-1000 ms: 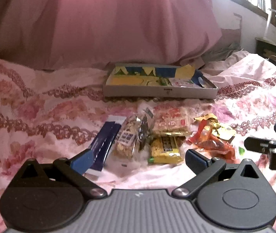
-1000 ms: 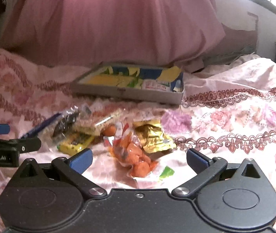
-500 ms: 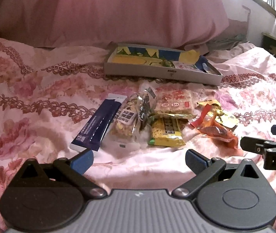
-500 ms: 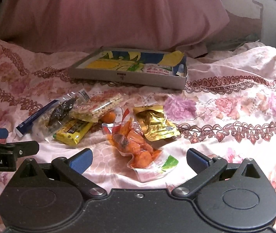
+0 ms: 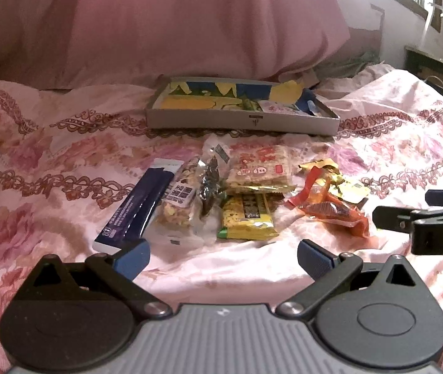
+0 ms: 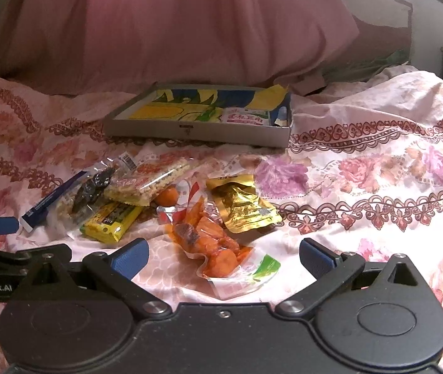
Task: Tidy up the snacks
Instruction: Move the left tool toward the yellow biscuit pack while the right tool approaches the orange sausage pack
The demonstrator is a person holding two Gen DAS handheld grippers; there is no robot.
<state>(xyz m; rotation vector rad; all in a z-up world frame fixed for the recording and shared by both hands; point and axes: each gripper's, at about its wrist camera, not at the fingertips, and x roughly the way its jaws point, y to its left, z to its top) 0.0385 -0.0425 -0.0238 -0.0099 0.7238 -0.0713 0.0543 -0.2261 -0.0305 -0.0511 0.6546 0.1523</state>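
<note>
Both grippers have come down and forward over the last second; the snack pile now sits larger and closer in each wrist view, the packets themselves unmoved on the pink floral bedsheet (image 5: 50,162)

Left to right across the pile:
- long dark-blue flat sachet (image 5: 138,208), lying lengthwise, just ahead of the left gripper's (image 5: 223,257) left fingertip
- clear bag of pale nut clusters (image 5: 179,207), touching the sachet
- clear wrapper with dark dried pieces (image 5: 210,184)
- clear pack of puffed rice squares with red print (image 5: 260,168), overlapping the yellow foil bar packet (image 5: 246,218) below it
- orange vacuum pouch of glazed meat pieces (image 6: 209,240), lying between the right gripper's (image 6: 223,258) fingertips
- crumpled gold foil pouch (image 6: 243,205), just beside the orange one

Left gripper: spread wide, nothing between the fingers. Right gripper: likewise spread, empty

Shallow grey cardboard tray with yellow-and-blue lining (image 5: 243,121) stands beyond the pile, a few packets already inside

Judgement: approach phase, no grasp yet. The right gripper looks lined up on the orange pouch; most of the sorting into the tray remains
</note>
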